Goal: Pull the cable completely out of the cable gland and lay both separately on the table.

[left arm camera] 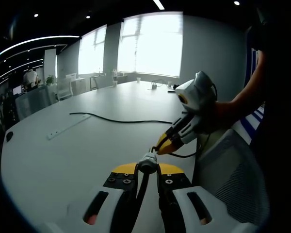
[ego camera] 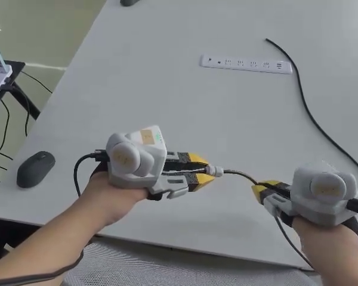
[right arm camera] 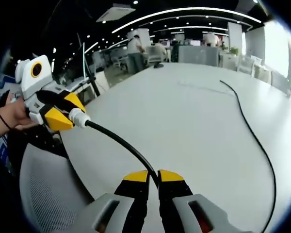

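– Black cable (ego camera: pixel 239 174), is it out of the cable gland (ego camera: pixel 215 171) yet?

– No, not yet. One end goes right into the gland. So the pulling is not done, I think, and nothing lies down on the counter (ego camera: pixel 167 89) yet.

– Who holds what?

– The left gripper (ego camera: pixel 201 169) has its fingers pressed on the gland. The right gripper (ego camera: pixel 261 192) has its fingers pinching the cable, a little way from the gland. A short, bent bit of cable hangs between them.

– Where is all that?

– Up in the air, over the near edge of the counter, close to the person.

– What is left to do?

– I guess the two grippers must move apart until the cable slips free. Then the gland goes down in one spot and the cable in another.

– How many things do you count?

– Two grippers, one gland, one cable being pulled. On the counter there is one other black cable (ego camera: pixel 310 116) by the right edge, one white power strip (ego camera: pixel 246 64) toward the far edge, and one dark mouse (ego camera: pixel 36 168) at the left edge.
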Available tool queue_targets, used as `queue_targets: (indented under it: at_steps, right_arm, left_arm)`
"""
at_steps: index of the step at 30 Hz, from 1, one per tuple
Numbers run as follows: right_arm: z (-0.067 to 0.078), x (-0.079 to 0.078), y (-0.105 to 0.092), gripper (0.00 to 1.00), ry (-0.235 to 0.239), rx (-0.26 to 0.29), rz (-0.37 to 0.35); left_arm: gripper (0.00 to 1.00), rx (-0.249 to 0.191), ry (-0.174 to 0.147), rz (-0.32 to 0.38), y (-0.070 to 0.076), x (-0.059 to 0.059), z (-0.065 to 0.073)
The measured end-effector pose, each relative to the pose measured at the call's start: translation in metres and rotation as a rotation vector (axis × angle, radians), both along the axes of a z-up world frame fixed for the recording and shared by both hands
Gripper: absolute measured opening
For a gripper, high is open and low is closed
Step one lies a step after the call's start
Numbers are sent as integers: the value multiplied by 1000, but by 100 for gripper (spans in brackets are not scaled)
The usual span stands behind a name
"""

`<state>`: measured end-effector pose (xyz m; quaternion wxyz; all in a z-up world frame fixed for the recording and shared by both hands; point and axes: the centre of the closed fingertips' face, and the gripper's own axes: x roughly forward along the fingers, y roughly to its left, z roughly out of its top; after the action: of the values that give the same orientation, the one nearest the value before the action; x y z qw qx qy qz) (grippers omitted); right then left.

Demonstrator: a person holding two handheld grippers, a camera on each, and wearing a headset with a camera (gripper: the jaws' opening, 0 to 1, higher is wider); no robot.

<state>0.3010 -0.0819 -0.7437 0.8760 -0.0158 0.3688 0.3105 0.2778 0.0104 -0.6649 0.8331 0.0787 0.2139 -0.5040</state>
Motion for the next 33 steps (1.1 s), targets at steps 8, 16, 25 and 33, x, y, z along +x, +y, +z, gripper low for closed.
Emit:
queue_targets:
  at_steps: [8, 16, 25, 33]
  right_arm:
    - [-17, -1, -13, 1, 94, 51, -108]
    - [-23, -3, -16, 2, 146, 93, -161]
    - [-21, -5, -12, 2, 93, 48, -87]
    - [-21, -5, -14, 3, 40, -26, -14]
  left_arm:
    - [15, -9, -3, -1, -2, 0, 2]
    - [15, -15, -1, -3, -3, -1, 3]
    - [15, -13, -3, 1, -1, 0, 3]
    - [15, -9, 1, 2, -1, 0, 2]
